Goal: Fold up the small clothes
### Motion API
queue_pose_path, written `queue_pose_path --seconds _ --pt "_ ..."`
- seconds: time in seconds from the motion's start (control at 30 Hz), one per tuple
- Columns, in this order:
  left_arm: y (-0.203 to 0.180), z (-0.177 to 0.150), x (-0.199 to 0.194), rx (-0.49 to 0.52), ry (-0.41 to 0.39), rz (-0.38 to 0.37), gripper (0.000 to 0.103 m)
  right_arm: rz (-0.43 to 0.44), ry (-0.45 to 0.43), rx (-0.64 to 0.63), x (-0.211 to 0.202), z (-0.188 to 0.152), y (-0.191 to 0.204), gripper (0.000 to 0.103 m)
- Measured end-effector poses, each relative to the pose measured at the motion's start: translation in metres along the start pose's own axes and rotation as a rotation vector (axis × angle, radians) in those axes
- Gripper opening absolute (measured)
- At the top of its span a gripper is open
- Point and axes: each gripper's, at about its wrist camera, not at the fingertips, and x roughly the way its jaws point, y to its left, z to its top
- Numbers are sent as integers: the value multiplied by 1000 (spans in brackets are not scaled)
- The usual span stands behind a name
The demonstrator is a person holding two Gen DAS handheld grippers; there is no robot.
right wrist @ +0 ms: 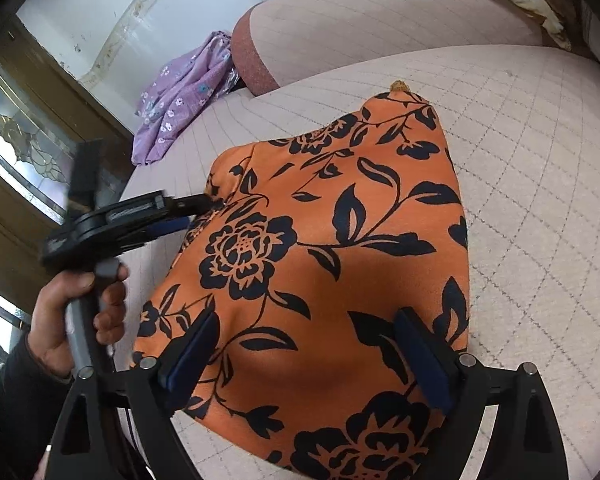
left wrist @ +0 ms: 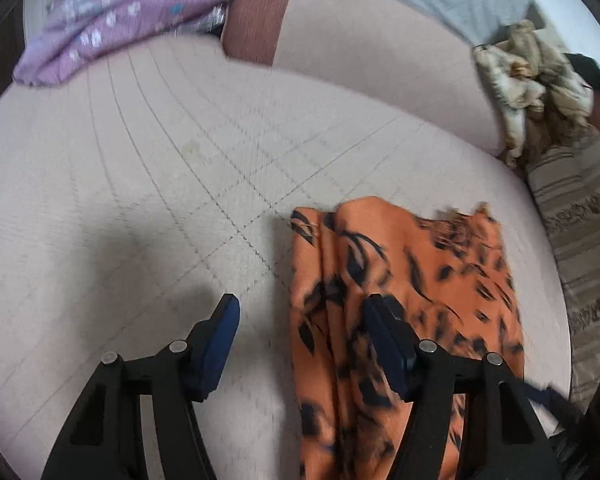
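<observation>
Both tongs, left (left wrist: 300, 320) and right (right wrist: 306, 340), gape apart over the orange garment (right wrist: 320, 240); one careless pinch may grab a single layer, skewing the fold.

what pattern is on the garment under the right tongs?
Orange cloth with a black flower-and-leaf print; clearest in the right wrist view.

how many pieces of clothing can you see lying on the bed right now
3, though more may be hidden. An orange flowered garment lies in the middle, a purple flowered one is bunched by the bolster at the far left, and a crumpled beige one sits at the far right.
</observation>
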Motion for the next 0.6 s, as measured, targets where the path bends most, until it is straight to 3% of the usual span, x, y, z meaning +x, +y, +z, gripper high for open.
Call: queue_pose_path --seconds 0.13,0.23,0.33,0.4,0.47,0.53,0.6 --pt "-10 -31 -26 53 -14 10 67 68 -106 49 -22 26 -3 91" --pt "-17 -53 -34 68 -15 33 67 114 -59 121 0 55 -21 91" --pt "-19 -68 -35 94 5 70 67 51 41 206 46 71 -50 91" --pt "-20 -72 -42 105 -6 81 66 45 26 205 39 75 -41 92" --pt "-24 -79 -50 112 -21 72 66 96 -26 150 19 76 -20 92" --pt "-28 -84 -41 132 7 90 66 84 -54 124 13 74 -12 91" --pt "-31 -91 -24 153 76 136 68 40 8 160 28 70 -20 91"
